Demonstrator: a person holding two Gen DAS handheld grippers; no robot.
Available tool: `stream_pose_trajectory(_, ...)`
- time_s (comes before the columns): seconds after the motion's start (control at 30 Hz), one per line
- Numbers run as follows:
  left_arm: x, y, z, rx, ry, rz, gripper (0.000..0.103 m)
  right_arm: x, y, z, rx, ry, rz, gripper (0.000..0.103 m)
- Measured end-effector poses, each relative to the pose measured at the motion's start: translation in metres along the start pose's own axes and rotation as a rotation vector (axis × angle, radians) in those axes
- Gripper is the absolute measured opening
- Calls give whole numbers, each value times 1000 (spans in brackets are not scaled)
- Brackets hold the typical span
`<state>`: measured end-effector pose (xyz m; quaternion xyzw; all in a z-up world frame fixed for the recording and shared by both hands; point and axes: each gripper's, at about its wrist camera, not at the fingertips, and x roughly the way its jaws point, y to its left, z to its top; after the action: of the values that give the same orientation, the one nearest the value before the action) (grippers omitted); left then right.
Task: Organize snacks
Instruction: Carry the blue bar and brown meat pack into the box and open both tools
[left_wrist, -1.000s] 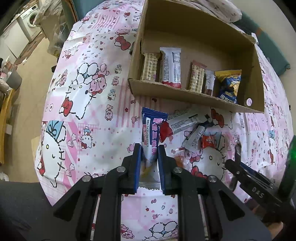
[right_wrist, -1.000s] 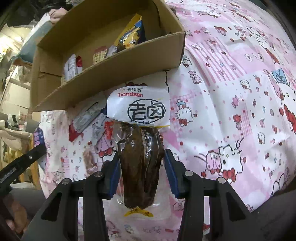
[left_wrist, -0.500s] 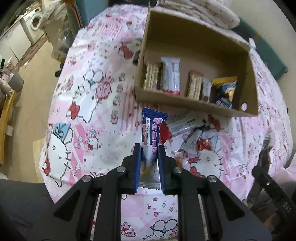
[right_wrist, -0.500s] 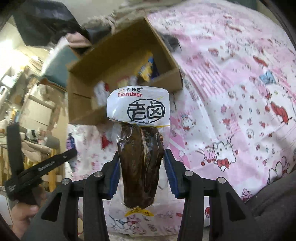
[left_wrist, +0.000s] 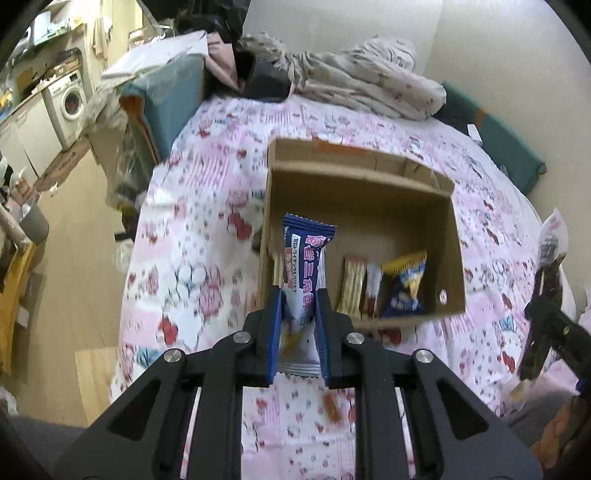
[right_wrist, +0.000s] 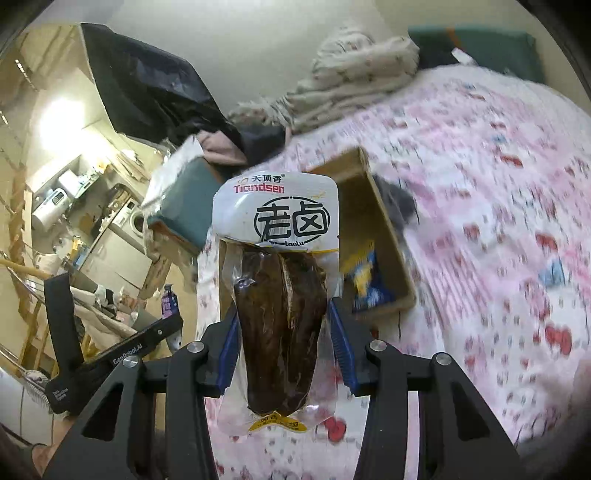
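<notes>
Your blue snack bar (left_wrist: 303, 273) is up in the air, pinched tight in your left gripper (left_wrist: 298, 306). The brown meat pouch (right_wrist: 282, 317) is clamped in your right gripper (right_wrist: 282, 321). The cardboard box (left_wrist: 456, 240) sits beyond both on the pink bedspread (left_wrist: 207, 229), with snacks lined up along its near wall.

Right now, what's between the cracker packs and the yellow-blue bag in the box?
A narrow red-and-white wrapper, between cracker packs and bag; left wrist view.
</notes>
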<state>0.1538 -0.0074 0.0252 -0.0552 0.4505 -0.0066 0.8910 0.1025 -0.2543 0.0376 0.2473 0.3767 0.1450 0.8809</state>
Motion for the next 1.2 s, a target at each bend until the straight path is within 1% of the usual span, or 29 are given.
stream_pose_trajectory(0.13,8,0,24,-1,-14,6,14,13,-1,30,-21,-34,14,48)
stream_pose_trajectory(0.2,13,-3,34,10,-22,11,14,23,-5,42,-20,-34,73,48)
stream_pose_trajectory(0.23,16,-5,39,19,-23,12,15,28,-8,46,-15,-34,85,49)
stream_pose_trajectory(0.37,29,-4,53,-15,-10,-16,14,52,-16,55,-13,-25,100,49)
stream_pose_trajectory(0.47,43,-5,55,-16,-3,-17,15,76,-26,51,3,0,101,49)
stream_pose_trajectory(0.63,77,-11,47,32,45,-1,15,112,-35,42,-39,70,27,49)
stream_pose_trajectory(0.73,90,-12,43,32,71,-6,15,123,-35,36,-71,76,-14,49)
stream_pose_trajectory(0.83,101,-17,38,48,91,-8,15,126,-29,31,-114,43,-56,49)
stream_pose_trajectory(0.93,106,-20,37,78,83,12,15,134,-25,29,-147,57,-76,49)
stream_pose_trajectory(1.0,108,-18,38,69,84,17,15,140,-27,26,-142,75,-87,50)
stream_pose_trajectory(1.07,111,-16,37,53,99,0,15,145,-31,24,-133,91,-96,50)
stream_pose_trajectory(1.17,114,-19,33,69,109,0,15,149,-33,21,-122,117,-111,50)
stream_pose_trajectory(1.2,115,-19,33,74,113,3,15,149,-34,20,-120,118,-116,52)
